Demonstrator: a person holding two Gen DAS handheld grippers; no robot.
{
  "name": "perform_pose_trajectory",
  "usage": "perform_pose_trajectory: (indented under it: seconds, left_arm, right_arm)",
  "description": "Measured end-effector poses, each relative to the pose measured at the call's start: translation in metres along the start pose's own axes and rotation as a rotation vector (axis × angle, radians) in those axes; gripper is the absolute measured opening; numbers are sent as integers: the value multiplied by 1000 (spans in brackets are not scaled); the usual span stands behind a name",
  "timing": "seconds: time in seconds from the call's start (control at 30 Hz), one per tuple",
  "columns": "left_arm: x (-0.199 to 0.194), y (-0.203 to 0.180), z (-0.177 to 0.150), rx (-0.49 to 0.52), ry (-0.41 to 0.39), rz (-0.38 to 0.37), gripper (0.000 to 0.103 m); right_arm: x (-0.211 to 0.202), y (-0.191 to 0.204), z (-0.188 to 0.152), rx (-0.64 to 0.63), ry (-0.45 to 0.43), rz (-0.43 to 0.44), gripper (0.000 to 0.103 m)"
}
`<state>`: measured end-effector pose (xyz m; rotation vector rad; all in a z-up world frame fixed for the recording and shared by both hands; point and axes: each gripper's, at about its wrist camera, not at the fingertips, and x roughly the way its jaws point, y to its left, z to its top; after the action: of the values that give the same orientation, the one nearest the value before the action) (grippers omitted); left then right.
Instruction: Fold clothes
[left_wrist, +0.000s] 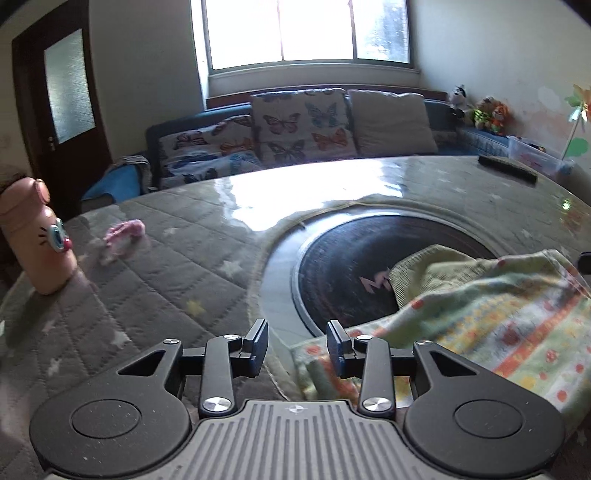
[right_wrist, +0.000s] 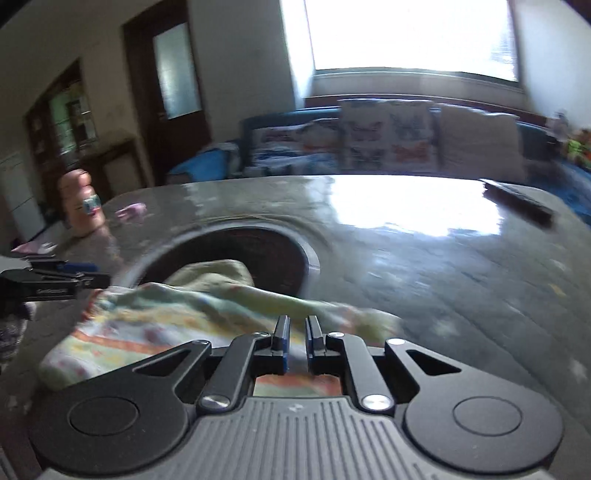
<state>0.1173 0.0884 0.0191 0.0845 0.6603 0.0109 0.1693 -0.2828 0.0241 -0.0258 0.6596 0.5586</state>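
Soft striped garment (left_wrist: 491, 314) rumpled over round hotplate (left_wrist: 347, 266)

Garment (left_wrist: 491, 317): we lose its right side past the frame edge. Dark round inset (left_wrist: 351, 254): partly covered by the garment. Right wrist view: we find it motion-blurred; sofa cushions (right_wrist: 388, 136) indistinct. Right gripper (right_wrist: 296, 338): cloth contact undeterminable.

Our left gripper (left_wrist: 297, 345) fills the lower frame: matte black linkages, silver screw heads, round black caps either side of a ribbed grey plate. Our right gripper (right_wrist: 296, 341) looks identical, its finger pads (right_wrist: 283, 345) blue-edged.
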Motion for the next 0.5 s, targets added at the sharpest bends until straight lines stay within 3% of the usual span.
perform_pose_trajectory:
  seconds: [0.17, 0.33, 0.5]
  left_arm:
    - [-10, -15, 5, 9, -4, -63, 36]
    - [-4, -40, 15, 25, 17, -191, 36]
    - [24, -64, 21, 54, 60, -225, 36]
  right_arm:
    - [38, 14, 14, -11, 57, 89, 9]
    - [61, 14, 18, 19, 97, 99, 9]
    - [68, 2, 15, 72, 110, 96, 12]
